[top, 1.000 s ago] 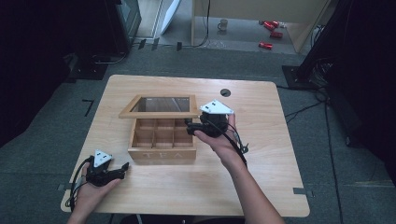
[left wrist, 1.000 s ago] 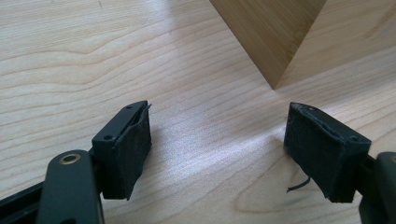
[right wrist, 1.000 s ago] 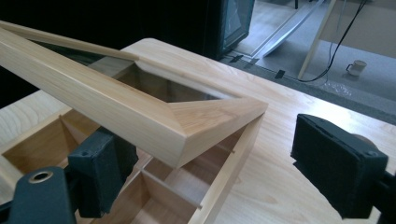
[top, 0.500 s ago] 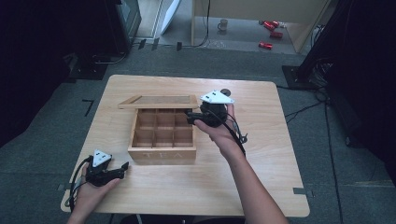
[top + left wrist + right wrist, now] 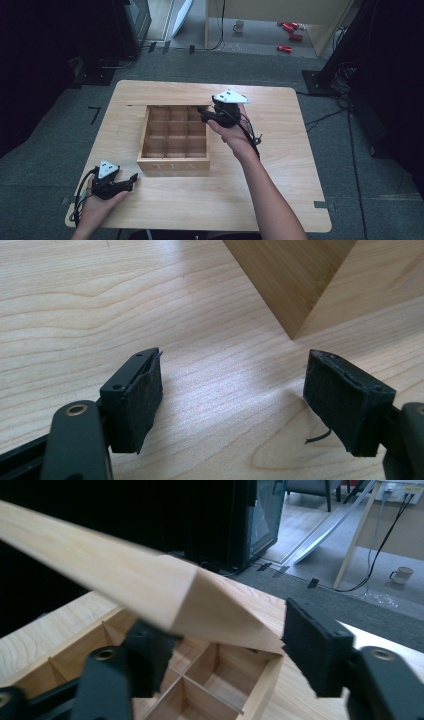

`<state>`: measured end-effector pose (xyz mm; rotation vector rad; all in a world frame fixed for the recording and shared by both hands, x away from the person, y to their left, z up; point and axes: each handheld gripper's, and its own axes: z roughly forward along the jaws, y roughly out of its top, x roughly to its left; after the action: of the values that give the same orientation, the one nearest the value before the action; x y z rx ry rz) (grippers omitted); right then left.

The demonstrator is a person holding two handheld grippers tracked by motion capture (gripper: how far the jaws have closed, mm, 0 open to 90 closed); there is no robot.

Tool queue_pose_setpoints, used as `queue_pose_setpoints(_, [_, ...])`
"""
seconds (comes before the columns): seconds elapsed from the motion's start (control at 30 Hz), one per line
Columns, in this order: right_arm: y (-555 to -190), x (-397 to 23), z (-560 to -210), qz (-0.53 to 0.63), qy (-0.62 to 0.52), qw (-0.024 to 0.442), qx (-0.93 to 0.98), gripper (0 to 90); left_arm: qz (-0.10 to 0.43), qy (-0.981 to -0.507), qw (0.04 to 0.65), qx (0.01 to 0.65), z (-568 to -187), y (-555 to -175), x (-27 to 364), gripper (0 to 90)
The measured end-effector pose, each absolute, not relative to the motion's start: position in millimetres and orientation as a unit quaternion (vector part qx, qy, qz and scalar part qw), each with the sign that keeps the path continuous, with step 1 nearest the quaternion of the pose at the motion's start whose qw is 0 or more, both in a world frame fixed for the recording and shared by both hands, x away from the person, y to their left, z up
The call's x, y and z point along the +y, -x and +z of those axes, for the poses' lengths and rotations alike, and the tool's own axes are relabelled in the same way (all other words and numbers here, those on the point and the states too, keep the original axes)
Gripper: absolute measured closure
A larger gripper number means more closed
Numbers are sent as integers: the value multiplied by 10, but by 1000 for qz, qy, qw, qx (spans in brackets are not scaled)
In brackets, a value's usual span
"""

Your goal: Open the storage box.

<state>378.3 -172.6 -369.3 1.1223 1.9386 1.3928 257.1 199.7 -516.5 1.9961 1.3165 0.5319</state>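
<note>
Swung fully upright since a second ago, the tea box (image 5: 174, 165) lid (image 5: 150, 587) stands between the right gripper (image 5: 206, 116)'s parted jaws — stiff, light wood, best taken by its edge — while the left gripper (image 5: 131, 178) rests open, empty.

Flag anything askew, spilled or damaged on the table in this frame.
Nothing stands out. The tea box sits square on the table, its lid swung up, and the compartments that show look empty. A loose black thread by the left tool is the only oddity.

Both black grippers, left gripper (image 5: 131, 178) and right gripper (image 5: 202, 116), carry grey three-cornered plates (black-padded jaws, brass-coloured screws) and trailing cables.
</note>
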Motion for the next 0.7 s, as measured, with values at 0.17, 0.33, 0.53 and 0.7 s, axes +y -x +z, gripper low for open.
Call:
queue_pose_setpoints(0.17, [-3882, -1720, -3709, 517, -416, 247, 707, 458, 203, -766, 340, 506, -5166, -2573, 1997, 241])
queue_pose_setpoints(0.33, [-3994, -1703, -3729, 510, -415, 251, 710, 458, 203, -766, 340, 506, -5166, -2573, 1998, 241])
queue_pose_setpoints(0.53, [-4174, -1680, -3824, 501, -429, 247, 710, 458, 202, -765, 342, 506, -5166, -2575, 1999, 241])
queue_pose_setpoints(0.7, [-4332, -1688, -3930, 508, -438, 239, 702, 458, 201, -765, 343, 506, -5166, -2578, 1999, 241])
